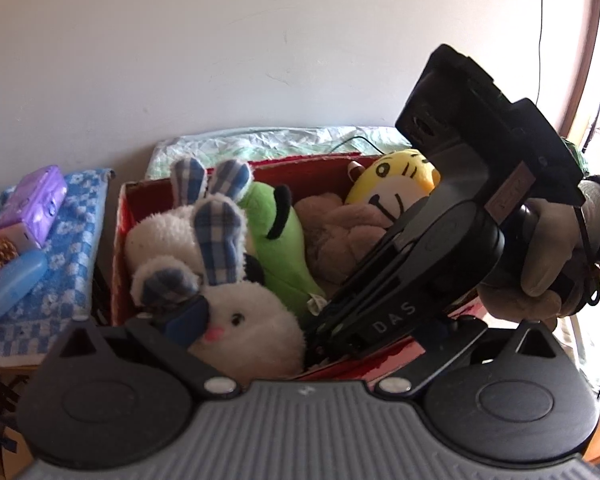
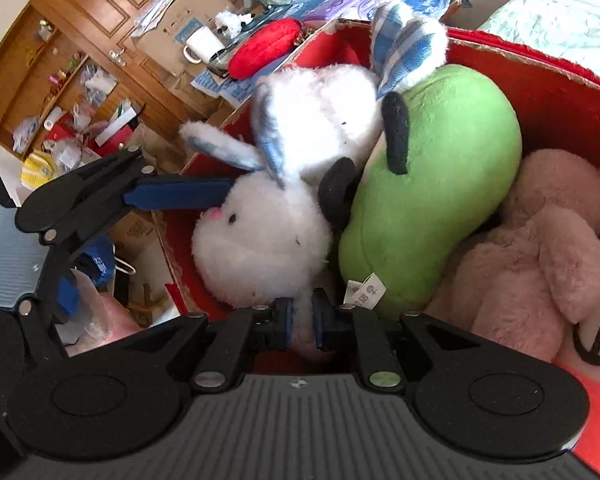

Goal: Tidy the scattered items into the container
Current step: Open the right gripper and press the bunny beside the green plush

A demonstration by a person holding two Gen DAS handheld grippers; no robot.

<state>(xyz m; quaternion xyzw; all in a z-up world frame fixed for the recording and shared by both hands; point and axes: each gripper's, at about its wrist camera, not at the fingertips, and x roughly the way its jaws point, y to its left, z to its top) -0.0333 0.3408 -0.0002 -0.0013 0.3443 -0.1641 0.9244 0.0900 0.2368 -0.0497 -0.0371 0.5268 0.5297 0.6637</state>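
The right gripper (image 2: 302,322), lettered "DAS" on its side, is pinching the white rabbit plush (image 2: 260,240) in the red box (image 2: 540,92), beside the green plush (image 2: 440,200). The left gripper (image 1: 292,322) is spread wide, its blue left pad against the rabbit's face.

I am seeing the red box (image 1: 120,240) sitting open and packed with plush toys. The white rabbit (image 2: 268,240) with blue-checked ears is lying at its nine o'clock side, head toward me. The green plush (image 2: 432,200) is leaning against it at centre. The pink plush (image 2: 540,264) is lying at three o'clock, and the yellow tiger (image 1: 396,184) is sitting at one o'clock.
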